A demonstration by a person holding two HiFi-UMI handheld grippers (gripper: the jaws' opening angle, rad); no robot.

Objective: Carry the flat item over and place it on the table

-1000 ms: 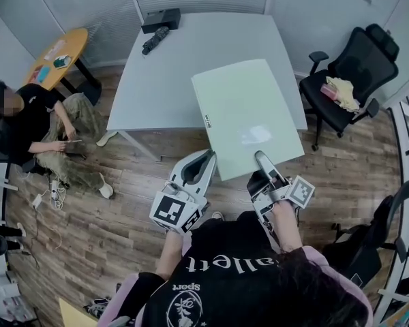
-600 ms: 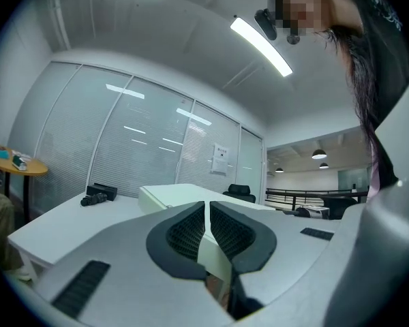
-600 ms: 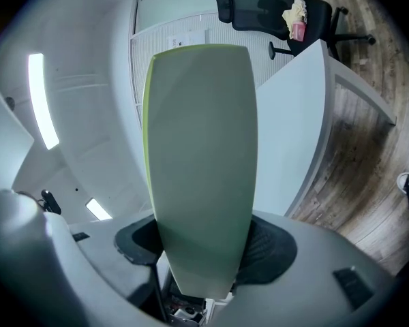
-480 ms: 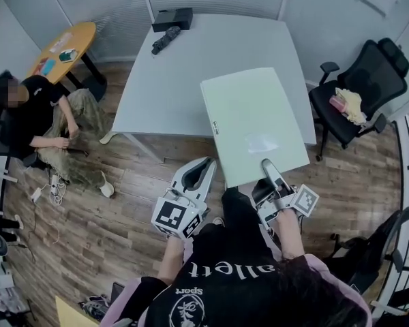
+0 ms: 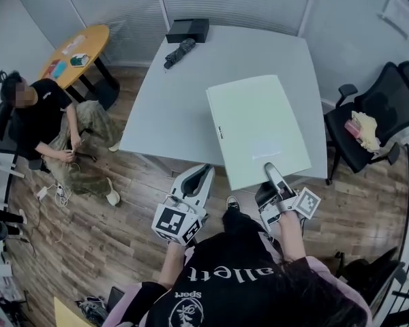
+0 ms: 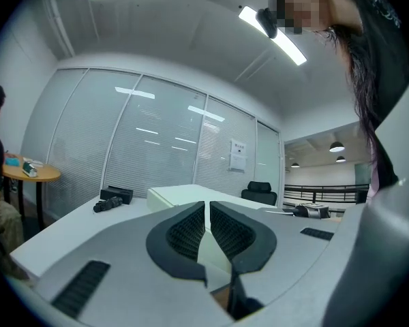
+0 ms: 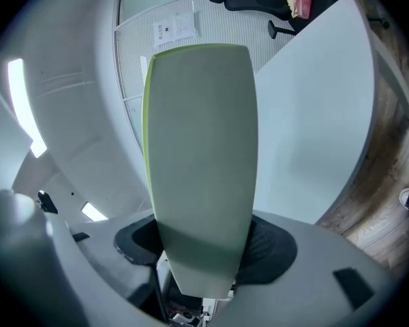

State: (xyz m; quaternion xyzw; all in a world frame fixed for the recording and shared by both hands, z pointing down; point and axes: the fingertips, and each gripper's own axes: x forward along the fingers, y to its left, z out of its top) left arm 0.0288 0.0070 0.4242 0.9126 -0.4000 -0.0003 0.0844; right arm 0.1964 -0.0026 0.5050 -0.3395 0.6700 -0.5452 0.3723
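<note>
A pale green flat board [image 5: 259, 128] hangs level over the near right part of the white table [image 5: 191, 94]. My right gripper [image 5: 269, 172] is shut on the middle of the board's near edge. In the right gripper view the board [image 7: 201, 148] runs out from between the pads of that gripper [image 7: 204, 244], with the table [image 7: 313, 114] beyond it. My left gripper [image 5: 203, 172] floats left of the board's near corner, apart from it. In the left gripper view its jaws [image 6: 208, 206] stand shut with nothing between them, and the board [image 6: 184, 195] lies ahead.
A black box [image 5: 187, 29] and a dark folded object [image 5: 179, 52] lie at the table's far edge. A black office chair [image 5: 371, 128] with a yellow cloth stands to the right. A seated person [image 5: 48, 125] and a round wooden table [image 5: 78, 53] are at the left.
Both grippers and the board have moved forward toward the table. More of the board now lies over the tabletop. The grip on the board is unchanged.
</note>
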